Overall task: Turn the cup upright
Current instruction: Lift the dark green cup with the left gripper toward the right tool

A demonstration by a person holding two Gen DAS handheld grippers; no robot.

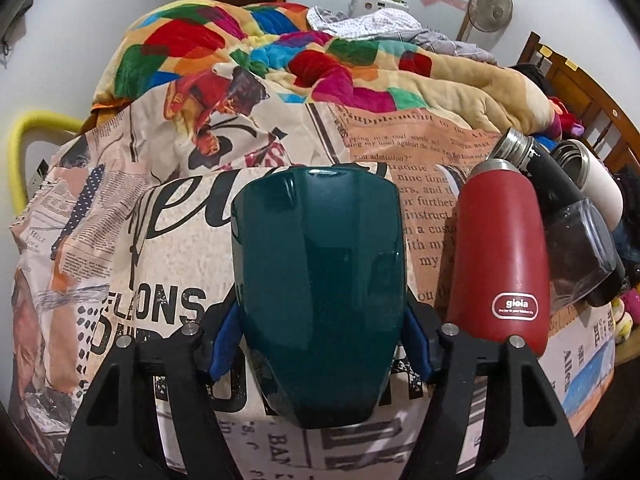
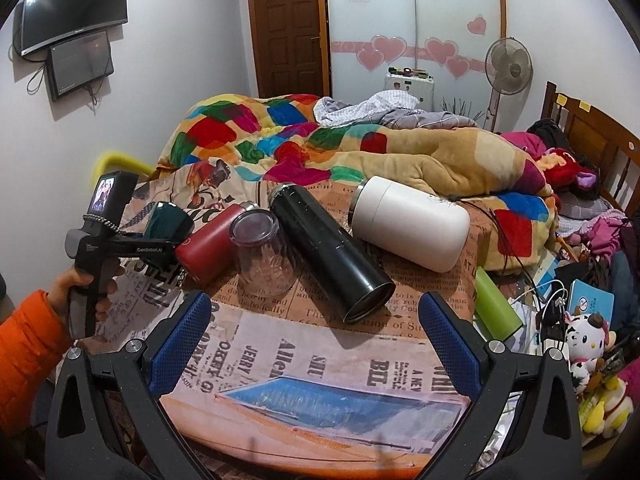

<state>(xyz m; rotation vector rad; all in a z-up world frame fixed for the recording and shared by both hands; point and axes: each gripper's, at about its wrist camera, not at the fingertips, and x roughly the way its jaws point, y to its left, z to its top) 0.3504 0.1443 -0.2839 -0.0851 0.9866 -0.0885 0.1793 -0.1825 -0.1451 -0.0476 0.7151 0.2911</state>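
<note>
Dark teal cup (image 1: 320, 292), glossy, clamped between blue pads (image 1: 225, 344) of left gripper (image 1: 322, 346), closed end toward the lens, body pointing away over newspaper-print cloth (image 1: 168, 248). Seen from right wrist cam as small teal shape (image 2: 168, 222) at tip of left gripper (image 2: 154, 242), held by hand (image 2: 82, 288) w/ orange sleeve (image 2: 28, 344), raised above cloth at table's left edge.

Just right of cup: red Gioia flask (image 1: 498, 252) lying on its side, touching black flask (image 1: 560, 200); clear plastic tumbler (image 2: 262, 252) tipped over between red & black flasks; white steel-lined tumbler (image 2: 408, 228) on its side beyond, near bedding. Green cylinder (image 2: 496, 304) at table's right edge.

Right gripper (image 2: 316, 336) spread wide, holding nothing, poised over cloth (image 2: 320, 360) near black flask's (image 2: 332, 256) open end.

Behind: patchwork blanket (image 2: 280, 140), pedestal fan (image 2: 508, 66), wooden door (image 2: 288, 28), wall monitors (image 2: 74, 4), heart decals (image 2: 386, 48).
</note>
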